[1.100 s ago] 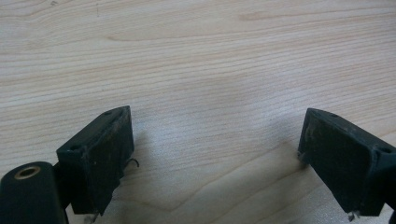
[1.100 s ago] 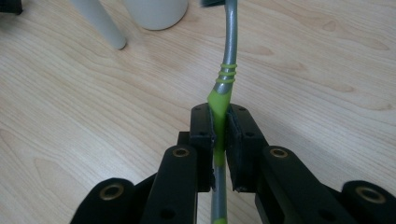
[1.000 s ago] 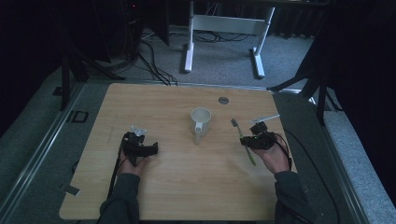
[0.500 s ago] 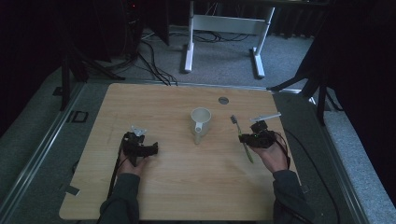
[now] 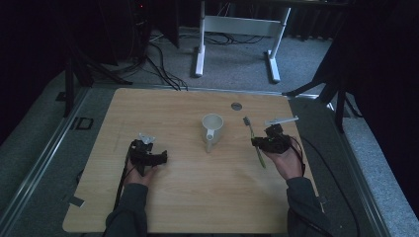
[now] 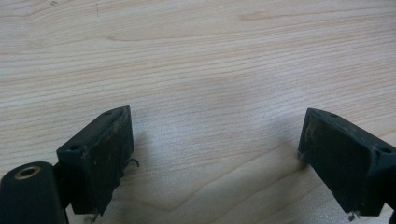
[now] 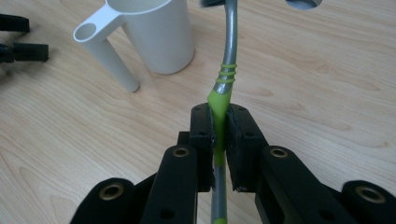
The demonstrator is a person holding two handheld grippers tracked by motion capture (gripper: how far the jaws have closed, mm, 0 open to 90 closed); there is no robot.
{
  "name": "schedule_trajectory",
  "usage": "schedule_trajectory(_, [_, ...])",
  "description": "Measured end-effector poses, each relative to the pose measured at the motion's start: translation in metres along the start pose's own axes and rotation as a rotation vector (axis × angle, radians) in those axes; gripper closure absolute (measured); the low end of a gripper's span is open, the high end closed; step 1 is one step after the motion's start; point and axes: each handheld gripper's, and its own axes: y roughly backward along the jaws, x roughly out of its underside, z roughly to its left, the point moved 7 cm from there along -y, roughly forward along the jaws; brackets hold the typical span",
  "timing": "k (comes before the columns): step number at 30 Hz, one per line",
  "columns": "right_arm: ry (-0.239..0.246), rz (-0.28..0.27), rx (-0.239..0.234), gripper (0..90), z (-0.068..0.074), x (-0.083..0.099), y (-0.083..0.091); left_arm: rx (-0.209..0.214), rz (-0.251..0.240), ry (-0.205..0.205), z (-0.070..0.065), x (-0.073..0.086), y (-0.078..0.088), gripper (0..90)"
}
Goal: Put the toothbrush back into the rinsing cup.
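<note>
High view, toothbrush pinched in right tool, mid-table.

High view: set above the person's side, aimed forward and down; the whole table was taken in from afar.
Left gripper view: held close over bare wood.
Right gripper view: aimed low along the toothbrush toward the cup.
Shared: cup and toothbrush were also seen from above.
</note>
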Motion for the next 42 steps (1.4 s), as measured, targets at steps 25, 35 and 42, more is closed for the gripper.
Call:
schedule_trajectory(25, [-0.006,-0.079,-0.022,81.6,0.009,-0.018,0.002,0.001,-0.001,-0.001,0.0,0.0,0.0,10.9])
schedule_trajectory(35, [-0.01,-0.097,-0.032,81.6,0.012,-0.023,0.0,0.001,-0.001,-0.001,0.0,0.0,0.0,10.9])
schedule_trajectory(42, [-0.023,-0.113,-0.046,81.6,0.012,-0.028,-0.001,0.001,-0.001,-0.001,0.0,0.0,0.0,10.9])
